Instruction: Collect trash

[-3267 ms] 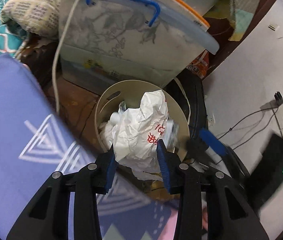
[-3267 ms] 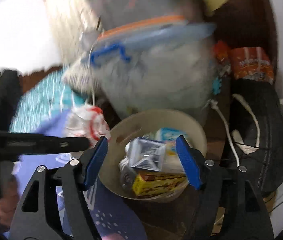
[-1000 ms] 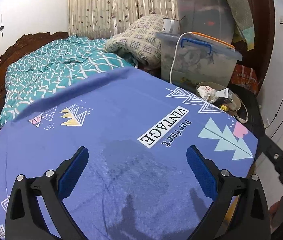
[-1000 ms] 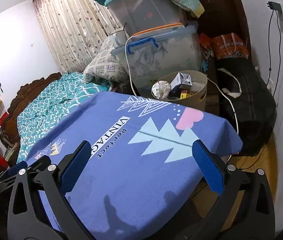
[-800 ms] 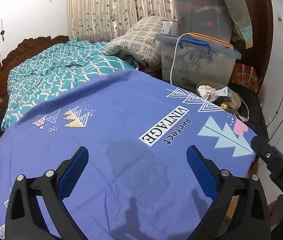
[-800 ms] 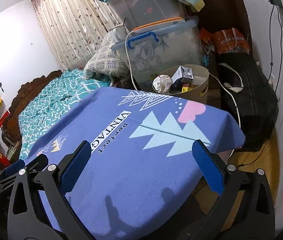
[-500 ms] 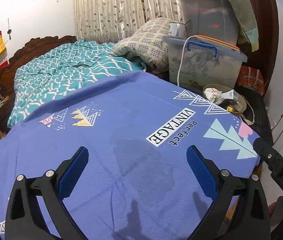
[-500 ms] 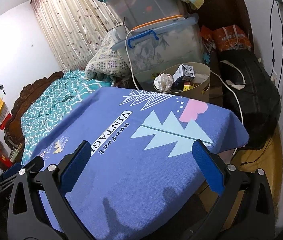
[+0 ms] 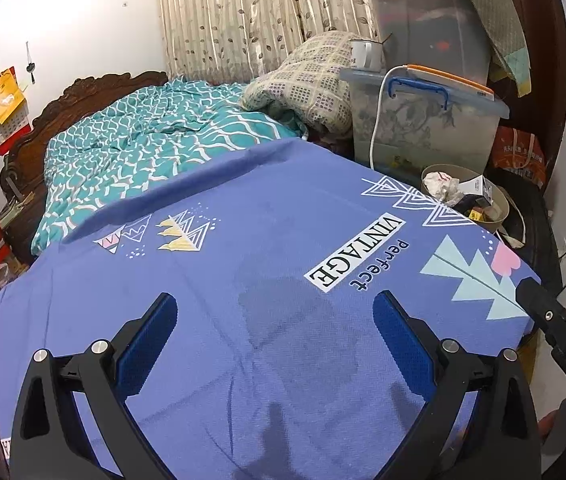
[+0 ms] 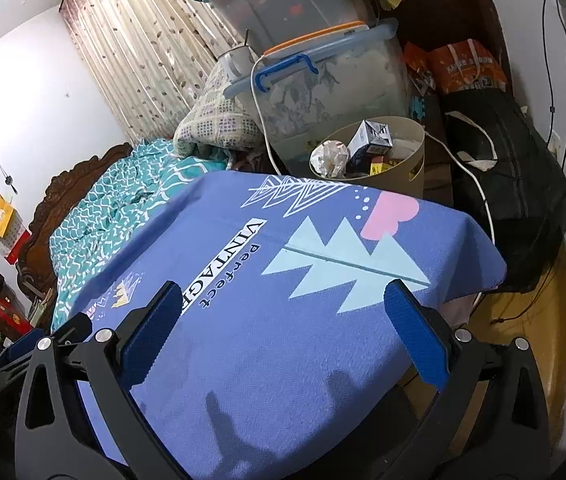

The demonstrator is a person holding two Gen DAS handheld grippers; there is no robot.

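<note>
Apparently done, both the left gripper (image 9: 275, 334) and right gripper (image 10: 283, 326) hang spread wide and empty over the blue cloth (image 9: 243, 264), while the crumpled trash (image 10: 329, 158) sits in the beige bin (image 10: 397, 178) at upper right, beyond the cloth's edge.

You stood over a table under a purple cloth (image 9: 243, 264) printed with "Perfect VINTAGE". Behind it lay a bed with a teal patterned cover (image 9: 143, 140) and a carved dark headboard (image 9: 83, 92). A leaf-print curtain (image 9: 243, 16) hung beside a plain white wall (image 9: 63, 20). 2 clear storage bins (image 10: 323, 68) were stacked by a folded checked quilt (image 9: 307, 80). The floor (image 10: 531, 344) was brown wood, and a black bag (image 10: 523, 200) sat on it.
</note>
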